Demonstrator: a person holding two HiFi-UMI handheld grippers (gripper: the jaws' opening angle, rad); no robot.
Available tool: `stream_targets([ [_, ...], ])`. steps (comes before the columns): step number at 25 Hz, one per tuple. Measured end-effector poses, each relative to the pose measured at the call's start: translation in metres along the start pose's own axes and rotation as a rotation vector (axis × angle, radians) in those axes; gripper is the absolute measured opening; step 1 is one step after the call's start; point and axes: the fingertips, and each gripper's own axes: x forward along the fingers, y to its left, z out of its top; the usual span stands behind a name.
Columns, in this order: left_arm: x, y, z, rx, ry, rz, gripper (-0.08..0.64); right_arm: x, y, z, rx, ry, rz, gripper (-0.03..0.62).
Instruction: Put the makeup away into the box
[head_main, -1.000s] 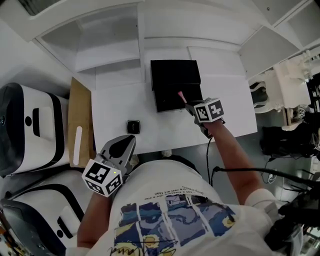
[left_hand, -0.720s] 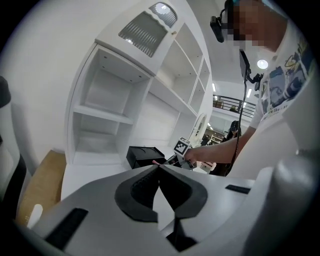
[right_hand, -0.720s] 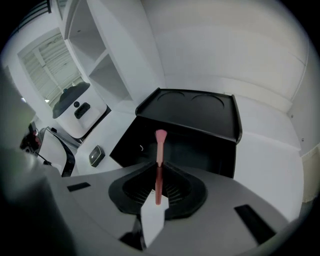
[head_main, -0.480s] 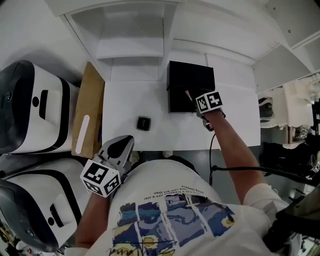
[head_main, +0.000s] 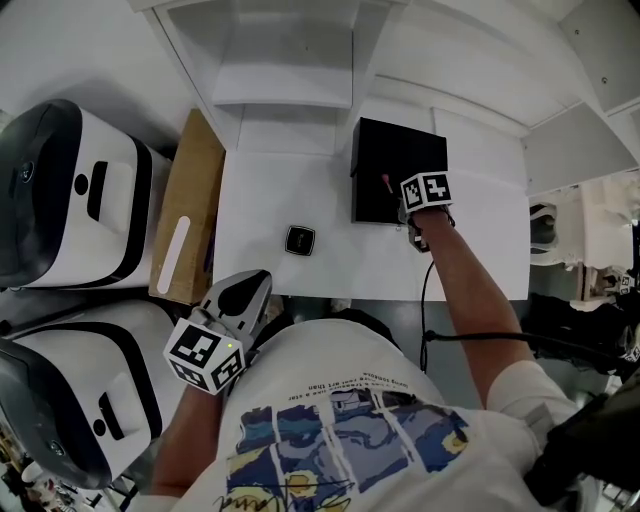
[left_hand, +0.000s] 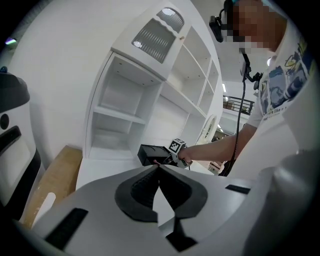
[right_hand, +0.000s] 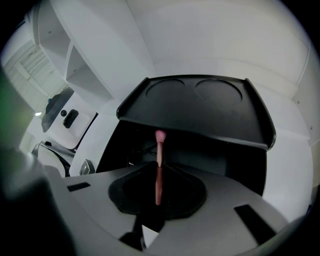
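- Fingers (right_hand: 131, 192) of the right gripper (right_hand: 158, 171) are clamped on a slim pink makeup brush (right_hand: 159, 150). Its bristle tip points at the dark opening of the open black rectangular box (right_hand: 215, 160), under the raised lid (right_hand: 200, 102).
- In the head view, that box (head_main: 385, 150) sits right of centre in the upper half, on the white table (head_main: 260, 200).
- Left of the box, well apart from it, lies a small black square compact (head_main: 300, 240).
- At the lower left, the left gripper (left_hand: 159, 169) has its jaws together with nothing between them.
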Motion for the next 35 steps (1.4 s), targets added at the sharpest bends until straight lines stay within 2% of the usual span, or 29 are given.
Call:
stream_targets([
  [19, -0.002, 0.008, -0.003, -0.019, -0.012, 0.004, 0.014, 0.01, -0.002, -0.007, 0.001, 0.103, -0.028, 0.064],
  [27, -0.002, 0.01, -0.003, -0.025, -0.013, -0.002, 0.014, 0.009, 0.0, -0.005, 0.023, 0.093, 0.001, 0.089],
  [35, -0.001, 0.01, -0.003, -0.017, -0.006, -0.029, 0.014, -0.008, 0.005, -0.002, 0.025, -0.007, 0.013, 0.089],
])
